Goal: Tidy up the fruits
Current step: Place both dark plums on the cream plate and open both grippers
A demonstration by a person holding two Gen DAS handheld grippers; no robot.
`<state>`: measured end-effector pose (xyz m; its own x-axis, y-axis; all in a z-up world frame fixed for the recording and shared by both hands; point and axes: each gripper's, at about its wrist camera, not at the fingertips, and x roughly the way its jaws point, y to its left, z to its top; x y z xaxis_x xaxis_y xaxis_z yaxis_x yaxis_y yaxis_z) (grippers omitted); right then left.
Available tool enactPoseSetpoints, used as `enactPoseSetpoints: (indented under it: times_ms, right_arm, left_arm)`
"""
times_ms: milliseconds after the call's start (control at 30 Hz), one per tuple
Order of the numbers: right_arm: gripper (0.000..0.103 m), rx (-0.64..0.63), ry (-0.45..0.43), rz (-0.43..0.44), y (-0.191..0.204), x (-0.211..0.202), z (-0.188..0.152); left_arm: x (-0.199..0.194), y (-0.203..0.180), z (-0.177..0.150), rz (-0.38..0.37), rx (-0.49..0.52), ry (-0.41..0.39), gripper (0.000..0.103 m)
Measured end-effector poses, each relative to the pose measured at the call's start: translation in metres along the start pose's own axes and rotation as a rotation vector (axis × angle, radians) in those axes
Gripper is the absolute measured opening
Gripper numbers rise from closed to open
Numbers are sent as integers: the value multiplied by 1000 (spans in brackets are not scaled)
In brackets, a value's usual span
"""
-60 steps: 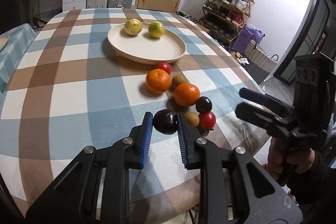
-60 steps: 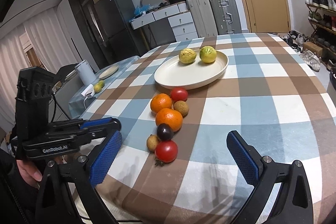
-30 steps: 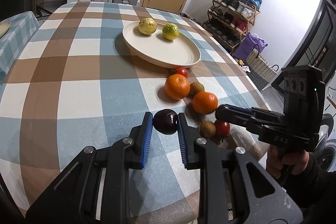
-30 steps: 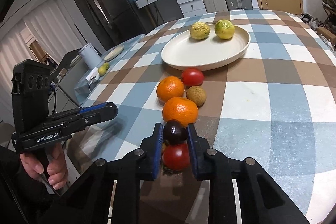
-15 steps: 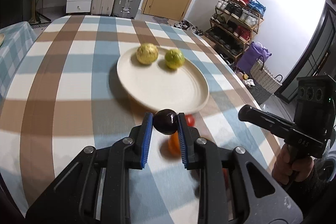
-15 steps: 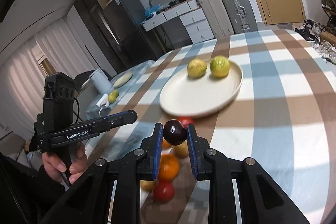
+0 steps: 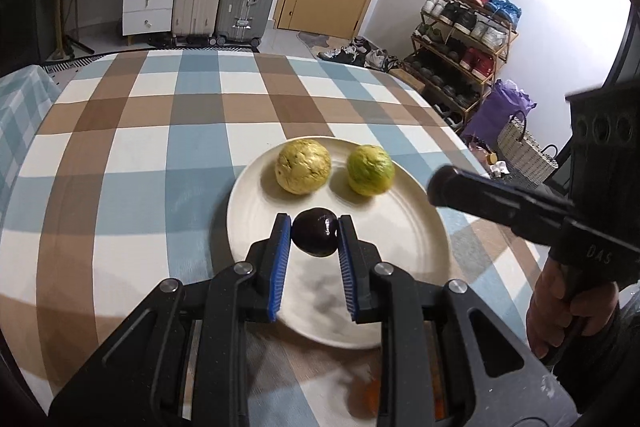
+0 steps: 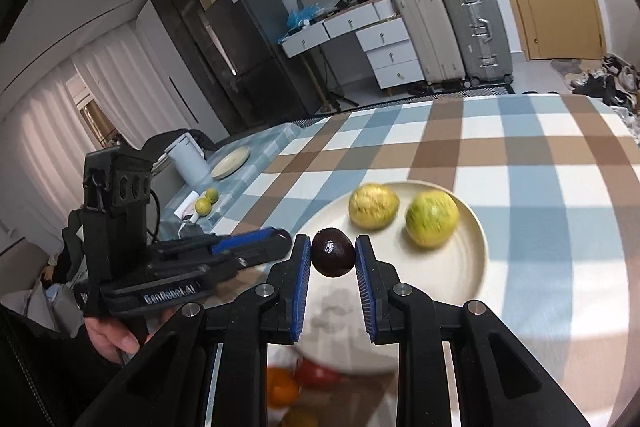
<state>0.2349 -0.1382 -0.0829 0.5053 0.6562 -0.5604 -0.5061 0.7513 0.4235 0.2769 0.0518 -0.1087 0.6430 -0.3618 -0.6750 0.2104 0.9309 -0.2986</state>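
Left gripper (image 7: pixel 314 237) clamped on a dark purple fruit (image 7: pixel 315 232), blue pads pressed to both sides of it, held above the near half of the cream plate (image 7: pixel 416 291). Right gripper (image 8: pixel 333 254) likewise clamped on a second dark fruit (image 8: pixel 333 257), held over the near-left rim of the same plate (image 8: pixel 472 251). Neither dark fruit touching the plate surface (shadows of both tools visible on the cream glaze beneath).

On the plate, far side: a yellow wrinkled fruit (image 7: pixel 303 166) on the left, a yellow-green fruit (image 7: pixel 370 169) just beside it on the right, not touching. Same pair seen from the right wrist (image 8: pixel 373 206) and (image 8: pixel 431 218), slightly blurred.

Plate resting on a checked tablecloth (image 7: pixel 140 155), blue, brown and white squares.

Off the plate, near the table edge below the grippers: an orange (image 8: pixel 282 389) and a red fruit (image 8: pixel 318 373), both blurred and partly hidden by the gripper arms; cannot tell whether touching.

Bare hand (image 8: pixel 114 337) on the left tool's grip, seen in the right wrist view; hand (image 7: pixel 560 307) on the right tool's grip, seen in the left.
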Motion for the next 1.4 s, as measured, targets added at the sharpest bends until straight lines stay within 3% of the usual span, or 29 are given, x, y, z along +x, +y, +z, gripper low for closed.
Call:
enactPoseSetpoints:
  times_ms: [433, 667, 867, 933, 1000, 1033, 1133, 1200, 1400]
  right_arm:
    - [23, -129, 179, -12, 12, 99, 49]
    - [23, -200, 256, -57, 24, 131, 44]
    - [24, -207, 257, -110, 24, 138, 43]
    - [30, -204, 253, -109, 24, 137, 43]
    - [48, -193, 234, -100, 23, 131, 43]
    - [53, -188, 225, -98, 24, 128, 43]
    - [71, -186, 185, -99, 26, 109, 45]
    - [75, -202, 155, -103, 30, 96, 44]
    - [84, -223, 54, -148, 40, 45, 35]
  left_arm:
    - [37, 28, 2, 4, -1, 50, 21]
    - [38, 37, 0, 0, -24, 42, 21]
    - [40, 40, 0, 7, -38, 39, 21]
    - [39, 39, 0, 17, -38, 41, 21]
    - [38, 37, 1, 13, -40, 48, 22]
    - [36, 36, 1, 21, -41, 45, 23]
    - [27, 29, 1, 32, -28, 32, 36]
    - [17, 24, -1, 48, -19, 7, 52]
    - [-12, 11, -8, 72, -17, -24, 61]
